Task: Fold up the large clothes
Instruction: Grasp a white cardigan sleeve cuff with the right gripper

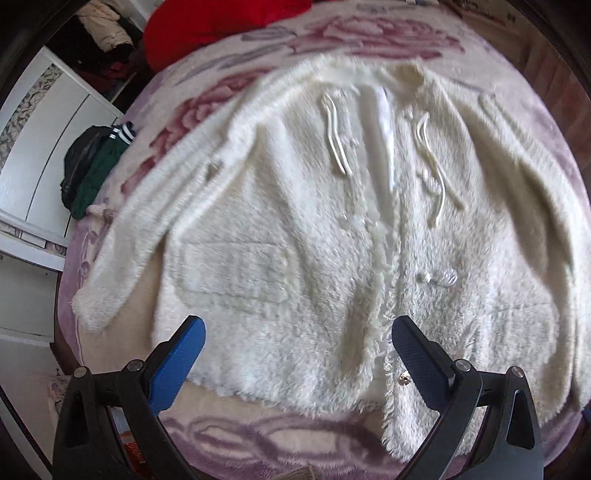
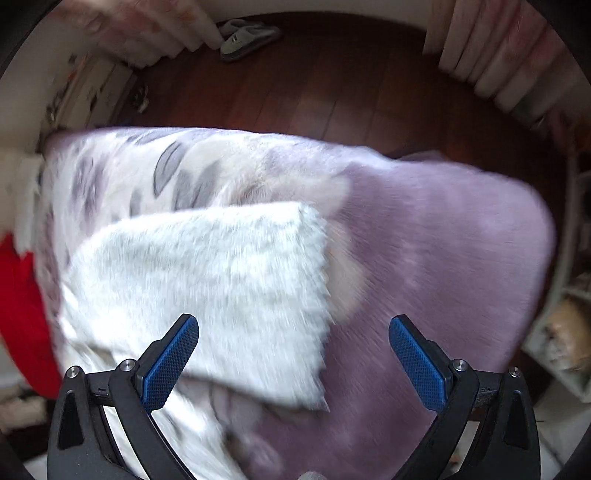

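A fluffy white hooded jacket [image 1: 295, 229] lies spread face up on the bed, front opening and two drawstrings [image 1: 336, 136] in the middle, sleeves out to both sides. My left gripper [image 1: 297, 332] is open and empty, hovering above the jacket's bottom hem. In the right wrist view, the end of one white sleeve [image 2: 221, 288] lies on the blanket, its cuff edge to the right. My right gripper [image 2: 293, 328] is open and empty above that cuff. The right view is blurred by motion.
The bed is covered by a purple and pink floral blanket [image 1: 258, 443]. A red pillow [image 1: 207, 26] sits at the far end. Black and green clothes [image 1: 92, 166] lie at the bed's left edge. Dark wood floor [image 2: 332, 74] and slippers [image 2: 247, 37] lie beyond the bed.
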### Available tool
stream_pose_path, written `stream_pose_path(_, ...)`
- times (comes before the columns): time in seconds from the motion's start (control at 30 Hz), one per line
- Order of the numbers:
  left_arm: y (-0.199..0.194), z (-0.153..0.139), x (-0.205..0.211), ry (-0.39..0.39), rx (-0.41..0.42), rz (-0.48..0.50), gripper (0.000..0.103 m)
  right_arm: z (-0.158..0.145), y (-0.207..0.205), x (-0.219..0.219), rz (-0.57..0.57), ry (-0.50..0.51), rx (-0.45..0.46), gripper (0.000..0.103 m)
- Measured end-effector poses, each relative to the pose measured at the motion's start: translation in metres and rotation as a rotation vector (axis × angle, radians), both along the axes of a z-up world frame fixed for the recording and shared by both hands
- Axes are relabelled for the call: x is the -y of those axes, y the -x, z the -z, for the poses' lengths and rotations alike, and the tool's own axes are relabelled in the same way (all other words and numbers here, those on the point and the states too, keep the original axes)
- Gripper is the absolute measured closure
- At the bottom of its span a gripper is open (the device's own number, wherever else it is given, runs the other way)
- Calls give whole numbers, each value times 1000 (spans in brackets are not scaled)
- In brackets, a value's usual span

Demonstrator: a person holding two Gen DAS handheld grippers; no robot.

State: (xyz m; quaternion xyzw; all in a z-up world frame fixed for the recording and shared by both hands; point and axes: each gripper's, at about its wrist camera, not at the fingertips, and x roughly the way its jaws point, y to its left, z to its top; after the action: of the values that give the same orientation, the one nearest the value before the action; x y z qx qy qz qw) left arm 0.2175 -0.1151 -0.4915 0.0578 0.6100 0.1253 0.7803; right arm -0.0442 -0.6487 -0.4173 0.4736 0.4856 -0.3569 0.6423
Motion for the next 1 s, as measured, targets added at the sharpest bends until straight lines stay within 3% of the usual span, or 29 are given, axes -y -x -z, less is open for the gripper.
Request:
stream_pose_path(0.13,-6,24,18,1,-19,20,0,34,-13,4,53,-52,109,2)
stream_pose_path(0.17,-7,26,22,5,-19,27,0,33,-18,1,47,-40,138,11)
stream_pose_path(0.2,-10,29,28,8,-19,41,0,34,-26,-3,26,-25,161,23)
stream_pose_path(0.27,-13,30,37,15,-10,63,0,32,-37,-9,12,-4,119,83)
stream_pose_path(0.3,-16,29,43,15,-11,76,0,32,-40,-10,7,-3,125,87)
stream_pose_path(0.37,-23,28,55,28,-12,103,0,23,-47,-9,-8,8,137,88)
stream_pose_path(0.5,-57,20,99,131,-1,162,0,-32,-64,14,-82,129,207,89)
stream_pose_path(0.73,-142,25,182,266,51,190,0,-108,-140,59,-261,279,298,89)
stream_pose_path(0.83,-178,52,208,241,29,197,0,-110,-162,62,-323,314,252,89)
stream_pose_path(0.97,-194,110,220,219,-92,214,0,-89,-144,66,-299,275,191,89)
stream_pose_path(1.0,-193,114,217,236,-83,217,0,-81,-138,67,-280,255,185,89)
